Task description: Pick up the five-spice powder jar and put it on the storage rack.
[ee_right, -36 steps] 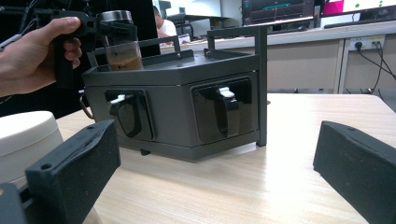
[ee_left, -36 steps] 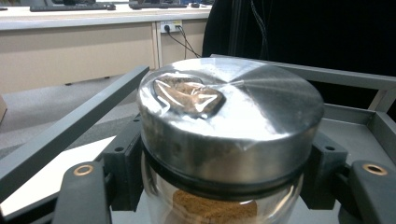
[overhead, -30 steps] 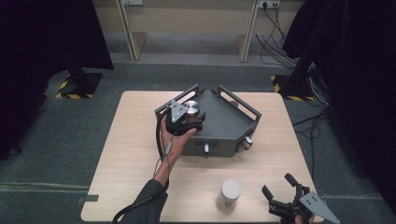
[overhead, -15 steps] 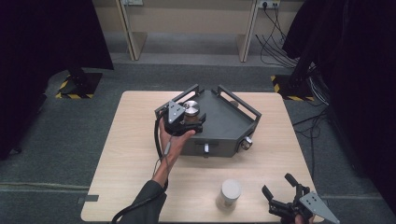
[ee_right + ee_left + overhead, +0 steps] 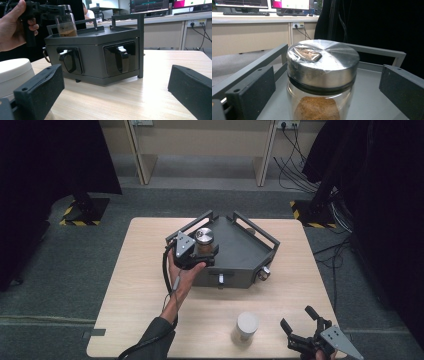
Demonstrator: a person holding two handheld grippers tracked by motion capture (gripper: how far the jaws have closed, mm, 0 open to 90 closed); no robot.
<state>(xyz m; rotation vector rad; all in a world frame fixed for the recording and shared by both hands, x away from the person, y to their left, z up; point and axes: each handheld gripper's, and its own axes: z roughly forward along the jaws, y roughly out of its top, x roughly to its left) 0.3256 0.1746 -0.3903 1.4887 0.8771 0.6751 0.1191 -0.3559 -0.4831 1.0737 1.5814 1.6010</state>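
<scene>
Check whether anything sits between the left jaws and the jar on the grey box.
Nothing visible does. The jar stands on the grey box right between the open jaws of the left gripper, which have just been opening; gaps show on both sides.

Left tool (image 5: 204, 251) raised, jaws just opened wide; right tool (image 5: 306, 330) low, agape.

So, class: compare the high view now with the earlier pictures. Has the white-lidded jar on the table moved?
No. The white-lidded jar stands at the same spot near the table's front edge, the same way off the grey box.
</scene>
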